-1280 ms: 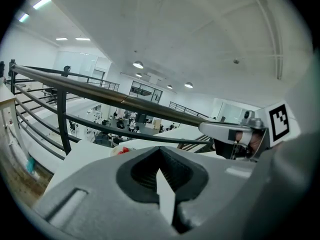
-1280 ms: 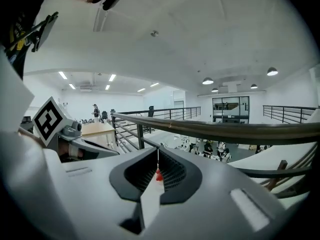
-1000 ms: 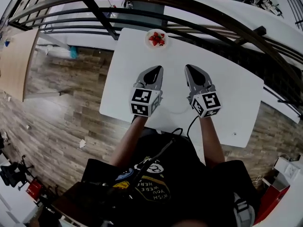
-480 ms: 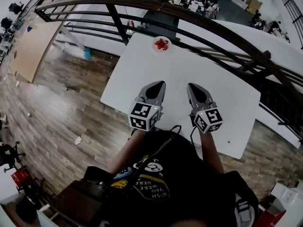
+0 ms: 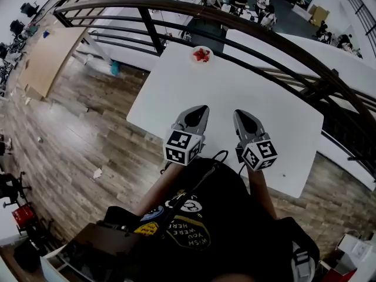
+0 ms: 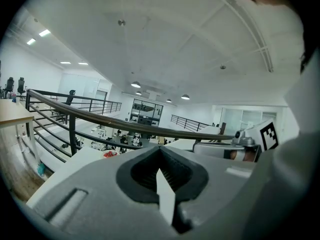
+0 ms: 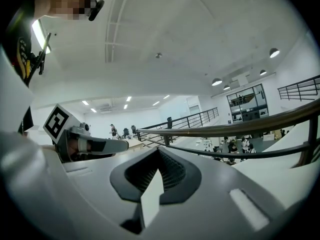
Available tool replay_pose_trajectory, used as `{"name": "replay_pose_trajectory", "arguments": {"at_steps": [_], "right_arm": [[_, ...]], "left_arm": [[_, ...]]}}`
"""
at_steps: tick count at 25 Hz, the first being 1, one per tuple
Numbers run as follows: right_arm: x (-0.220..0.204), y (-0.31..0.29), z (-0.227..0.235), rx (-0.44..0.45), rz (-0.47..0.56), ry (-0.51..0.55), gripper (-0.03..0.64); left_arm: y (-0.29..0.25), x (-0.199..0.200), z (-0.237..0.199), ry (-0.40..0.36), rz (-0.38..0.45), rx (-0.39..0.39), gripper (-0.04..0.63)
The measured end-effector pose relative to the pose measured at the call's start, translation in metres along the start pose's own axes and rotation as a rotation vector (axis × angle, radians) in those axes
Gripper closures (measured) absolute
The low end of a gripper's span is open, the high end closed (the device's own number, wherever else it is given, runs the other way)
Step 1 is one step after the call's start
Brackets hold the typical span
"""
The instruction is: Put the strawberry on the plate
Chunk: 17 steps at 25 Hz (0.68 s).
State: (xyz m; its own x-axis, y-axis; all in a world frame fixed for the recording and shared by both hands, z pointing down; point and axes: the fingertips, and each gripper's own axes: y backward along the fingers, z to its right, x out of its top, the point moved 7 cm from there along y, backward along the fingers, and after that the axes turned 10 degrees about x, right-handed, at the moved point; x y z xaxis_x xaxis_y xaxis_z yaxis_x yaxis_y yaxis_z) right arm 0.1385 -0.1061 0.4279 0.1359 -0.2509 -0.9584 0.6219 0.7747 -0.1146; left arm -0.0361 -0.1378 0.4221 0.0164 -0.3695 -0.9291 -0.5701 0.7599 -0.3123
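A small white plate (image 5: 201, 55) with red strawberries (image 5: 202, 54) on it stands at the far edge of the white table (image 5: 276, 110). In the left gripper view the plate (image 6: 111, 154) shows small and far off, ahead to the left. My left gripper (image 5: 201, 108) and right gripper (image 5: 240, 114) hover side by side over the table's near edge, close to the person's body and far from the plate. The jaws of both the left gripper (image 6: 161, 152) and the right gripper (image 7: 159, 154) are shut with nothing between them.
A dark metal railing (image 5: 247, 25) curves just behind the table's far edge, right past the plate. Wooden floor (image 5: 76, 128) lies to the left of the table. A second white table (image 5: 329, 57) stands beyond the railing at the right.
Both grippers have drawn back from mid-table toward the near edge and the person's body, farther from the plate. The head view has shifted too. The jaws stay shut.
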Motion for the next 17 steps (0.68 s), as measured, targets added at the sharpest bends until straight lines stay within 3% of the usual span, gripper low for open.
{"name": "replay_pose_trajectory", "arguments": {"at_steps": [17], "right_arm": [[0.005, -0.005, 0.008, 0.036, 0.038, 0.012, 0.615]], "left_arm": [[-0.002, -0.004, -0.004, -0.004, 0.023, 0.020, 0.595]]}}
